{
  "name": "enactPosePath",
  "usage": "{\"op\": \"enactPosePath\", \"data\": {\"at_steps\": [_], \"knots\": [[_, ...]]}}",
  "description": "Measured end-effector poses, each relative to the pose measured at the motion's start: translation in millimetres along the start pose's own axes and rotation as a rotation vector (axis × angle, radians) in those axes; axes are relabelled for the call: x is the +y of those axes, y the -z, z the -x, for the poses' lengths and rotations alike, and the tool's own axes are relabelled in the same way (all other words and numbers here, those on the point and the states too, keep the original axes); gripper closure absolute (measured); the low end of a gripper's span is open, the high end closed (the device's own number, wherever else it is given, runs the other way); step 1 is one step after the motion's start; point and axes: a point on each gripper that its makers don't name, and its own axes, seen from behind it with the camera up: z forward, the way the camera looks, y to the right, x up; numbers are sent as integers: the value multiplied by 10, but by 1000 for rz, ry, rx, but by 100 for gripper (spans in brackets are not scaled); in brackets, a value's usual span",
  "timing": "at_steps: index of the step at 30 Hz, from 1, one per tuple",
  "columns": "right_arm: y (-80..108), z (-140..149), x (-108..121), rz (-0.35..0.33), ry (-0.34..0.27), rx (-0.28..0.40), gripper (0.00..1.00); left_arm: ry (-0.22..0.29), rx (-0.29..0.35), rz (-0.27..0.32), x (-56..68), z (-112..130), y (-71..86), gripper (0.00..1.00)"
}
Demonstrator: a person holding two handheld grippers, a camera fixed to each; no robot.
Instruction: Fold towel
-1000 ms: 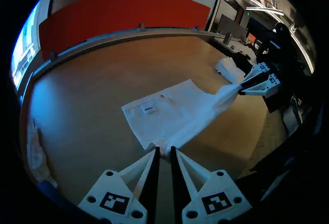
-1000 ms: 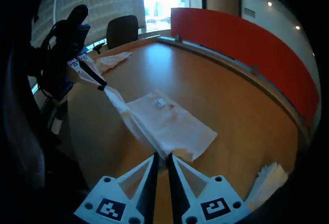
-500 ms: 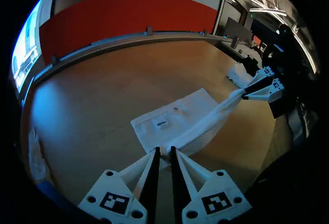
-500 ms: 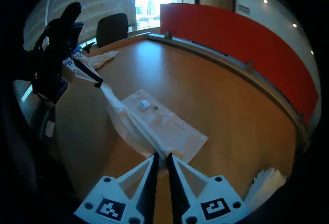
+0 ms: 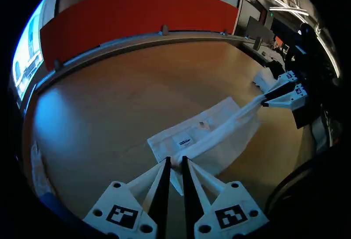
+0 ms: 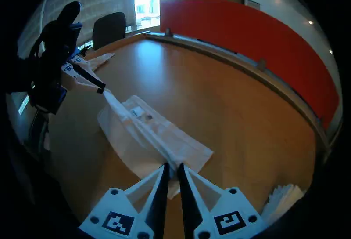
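The left tongs (image 5: 174,162) and right tongs (image 6: 170,168), each pinched narrow on 1 corner of the white towel (image 5: 206,133), hold its long near edge taut and raised between them, the far half lying flat ahead on the wooden worktop (image 5: 109,94)

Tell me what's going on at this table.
A white towel is mid-fold. The left tongs and the right tongs, both handheld, each pinch a corner, stretching one edge taut above the wooden table. The rest lies flat there; the fold is not yet laid down.
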Motion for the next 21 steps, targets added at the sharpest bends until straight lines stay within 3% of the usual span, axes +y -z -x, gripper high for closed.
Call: {"op": "enactPosePath", "data": {"at_steps": [14, 21], "knots": [[-134, 43, 76, 9, -17, -10, 84, 8, -10, -3, -47, 54, -152, 82], [-270, 84, 153, 36, -27, -20, 82, 10, -6, -17, -99, 64, -329, 82]]}}
